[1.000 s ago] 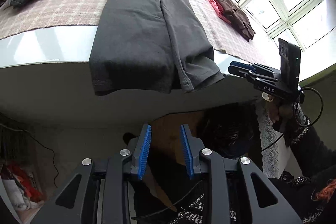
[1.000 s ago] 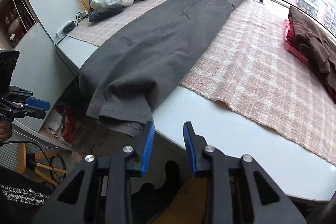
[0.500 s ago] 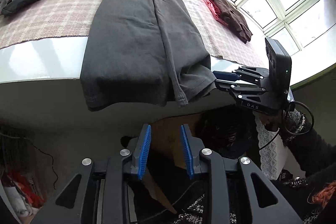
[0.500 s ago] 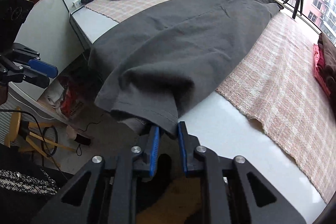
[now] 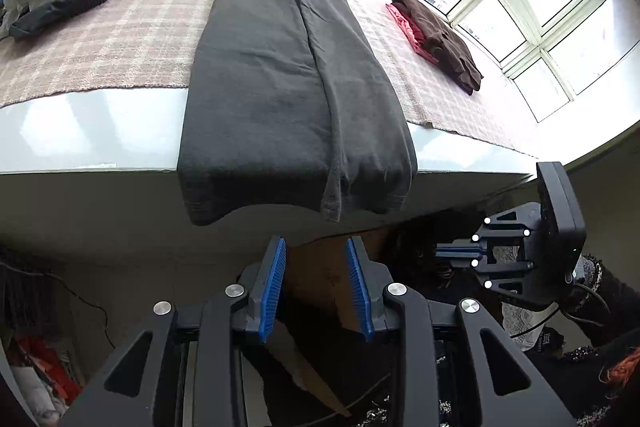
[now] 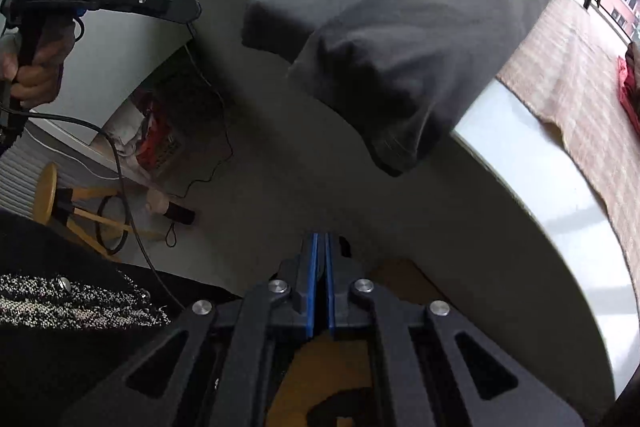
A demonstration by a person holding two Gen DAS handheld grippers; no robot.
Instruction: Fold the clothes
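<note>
From my left wrist, my left gripper (image 5: pixel 316 287) is released, below the bed (image 5: pixel 80 131) edge. The grey trousers (image 5: pixel 280 75) lie along the bed, their hems hanging over its near edge.

From my right wrist, my right gripper (image 6: pixel 321 287) is clenched on nothing, below the trousers' hem.
</note>
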